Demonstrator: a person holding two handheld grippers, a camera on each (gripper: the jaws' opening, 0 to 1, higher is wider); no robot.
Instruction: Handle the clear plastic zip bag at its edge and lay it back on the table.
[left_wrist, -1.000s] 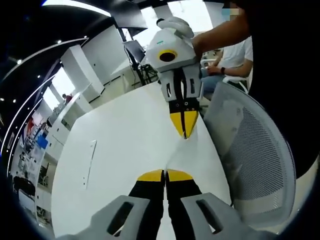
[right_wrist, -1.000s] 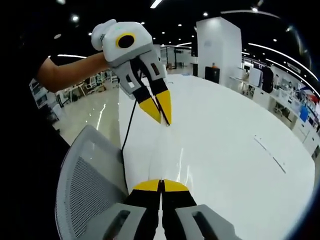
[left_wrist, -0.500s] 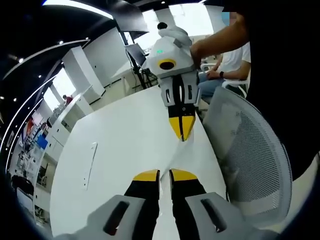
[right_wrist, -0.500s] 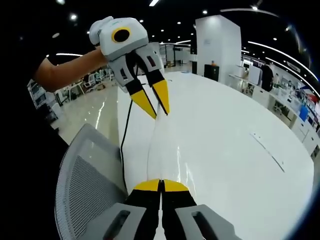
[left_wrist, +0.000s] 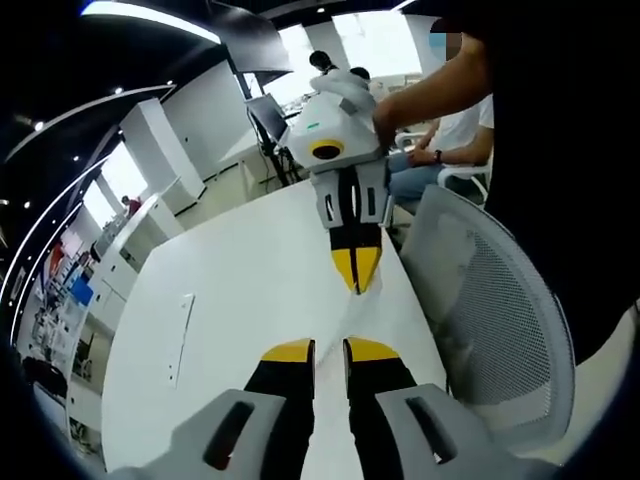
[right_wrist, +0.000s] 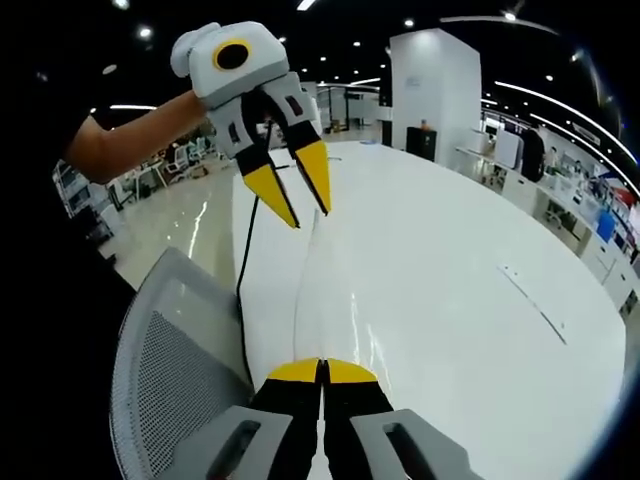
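Observation:
The clear plastic zip bag (right_wrist: 325, 300) is a faint, glossy strip over the white table (right_wrist: 450, 280), running from my right gripper toward my left. My right gripper (right_wrist: 322, 372) is shut on the bag's near edge. In the left gripper view it comes in from above, tips pinched together (left_wrist: 356, 272). My left gripper (left_wrist: 330, 350) has a gap between its yellow tips and holds nothing. Seen from the right gripper view, my left gripper (right_wrist: 300, 210) hangs open just above the bag's far end. In the left gripper view the bag (left_wrist: 345, 315) is barely visible.
A grey mesh chair (left_wrist: 490, 310) stands against the table's edge, with its back (right_wrist: 170, 360) beside my right gripper. A black cable (right_wrist: 243, 290) runs along that edge. A slim pale strip (left_wrist: 180, 325) lies farther out on the table. A person (left_wrist: 450, 140) sits behind.
My left gripper's jaws have opened and let go of the bag's far end, lifting slightly away. My right gripper has stayed shut on its end.

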